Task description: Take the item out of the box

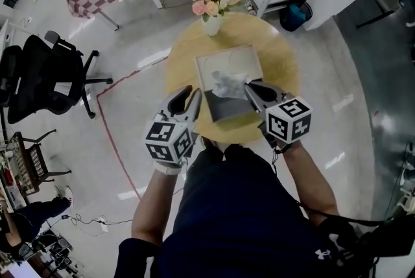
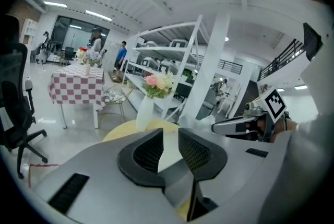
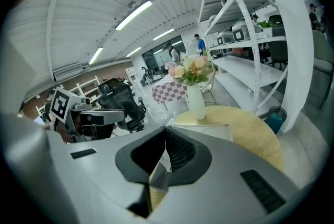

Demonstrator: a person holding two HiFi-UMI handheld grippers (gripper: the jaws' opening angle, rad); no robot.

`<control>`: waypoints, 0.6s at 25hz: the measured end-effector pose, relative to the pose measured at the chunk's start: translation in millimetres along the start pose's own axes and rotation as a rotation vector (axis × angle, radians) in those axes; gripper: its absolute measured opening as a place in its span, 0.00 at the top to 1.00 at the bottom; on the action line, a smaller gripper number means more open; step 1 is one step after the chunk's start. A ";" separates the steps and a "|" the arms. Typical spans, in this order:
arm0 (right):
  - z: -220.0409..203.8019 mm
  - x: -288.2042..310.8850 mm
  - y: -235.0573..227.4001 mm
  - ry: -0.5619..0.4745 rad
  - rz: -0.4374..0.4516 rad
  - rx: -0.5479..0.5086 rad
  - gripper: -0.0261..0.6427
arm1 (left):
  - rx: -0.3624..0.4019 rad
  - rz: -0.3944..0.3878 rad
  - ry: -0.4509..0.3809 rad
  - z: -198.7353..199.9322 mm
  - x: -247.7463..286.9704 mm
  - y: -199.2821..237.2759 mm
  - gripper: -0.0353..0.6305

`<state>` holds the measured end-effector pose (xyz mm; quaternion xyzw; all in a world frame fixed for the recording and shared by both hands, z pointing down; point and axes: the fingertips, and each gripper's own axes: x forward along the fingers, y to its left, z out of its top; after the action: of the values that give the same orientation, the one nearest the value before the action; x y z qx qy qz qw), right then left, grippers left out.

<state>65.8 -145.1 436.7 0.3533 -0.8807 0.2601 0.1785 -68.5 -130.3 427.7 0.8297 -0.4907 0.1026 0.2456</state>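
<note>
The crumpled white wrapped item (image 1: 228, 83) lies in the open grey cardboard box (image 1: 224, 111) near the round yellow bench's (image 1: 282, 56) front edge; the left gripper (image 1: 192, 99) has its fingers narrowed on the box wall, and the right gripper (image 1: 250, 87) pinches only thin wrap, which may slip or tear on lifting.

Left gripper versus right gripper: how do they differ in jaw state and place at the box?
The left gripper clamps the box at its left wall, jaws a narrow gap apart; the right gripper has its tips together, seemingly pinching the crumpled wrapping. The left gripper sits outside the box's edge; the right gripper reaches over its inside. Both point forward over the round table.
</note>
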 end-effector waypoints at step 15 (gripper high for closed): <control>81.8 -39.0 22.9 -0.239 -0.020 -0.073 0.94 | 0.089 -0.023 -0.162 87.1 -26.8 -19.4 0.80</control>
<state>65.5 -158.1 344.1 0.3838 -0.9010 0.1822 0.0875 -71.3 -146.4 335.9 0.8509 -0.4944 0.0539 0.1691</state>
